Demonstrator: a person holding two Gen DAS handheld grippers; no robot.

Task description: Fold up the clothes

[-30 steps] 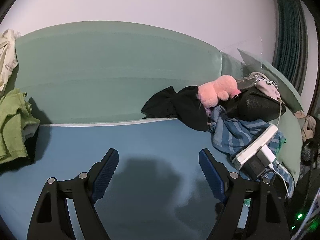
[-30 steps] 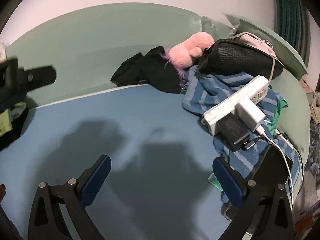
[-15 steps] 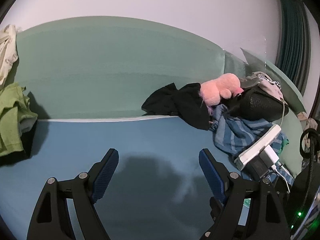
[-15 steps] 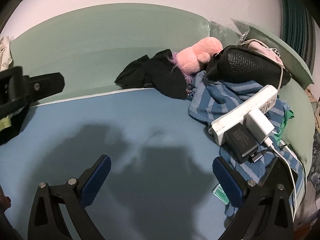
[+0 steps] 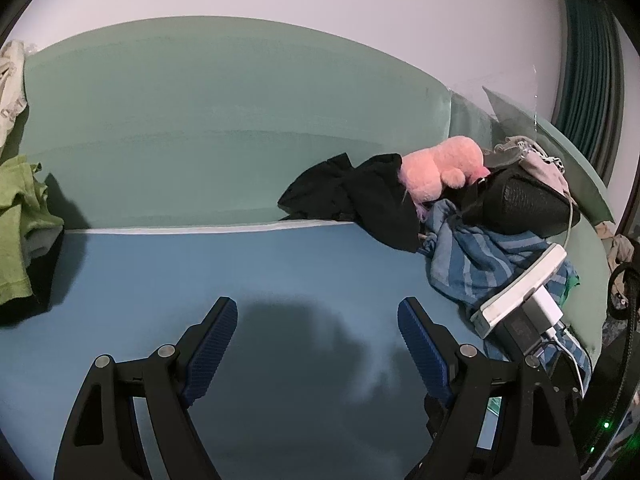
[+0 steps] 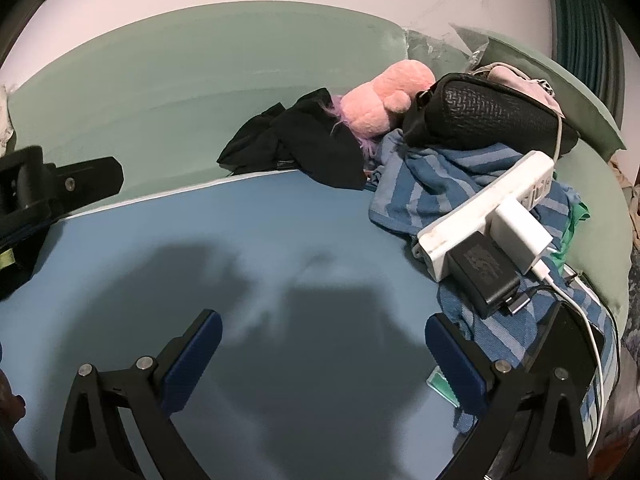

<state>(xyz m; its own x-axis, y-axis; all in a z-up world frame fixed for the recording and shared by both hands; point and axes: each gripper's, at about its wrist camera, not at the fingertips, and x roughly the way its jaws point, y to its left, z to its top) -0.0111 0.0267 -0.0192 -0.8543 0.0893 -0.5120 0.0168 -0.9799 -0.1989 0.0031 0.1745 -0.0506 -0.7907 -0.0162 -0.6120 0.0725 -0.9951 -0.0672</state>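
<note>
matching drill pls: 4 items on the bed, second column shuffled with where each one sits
Items:
1. green crumpled garment
2. pink plush toy
3. white power strip
4. black crumpled garment

Places:
A. on the blue striped cloth, chargers plugged in
B. far left edge of the blue sheet
C. against the green headboard, left of the plush
D. between the black garment and the black textured bag

Pairs: 1-B, 2-D, 3-A, 4-C
</note>
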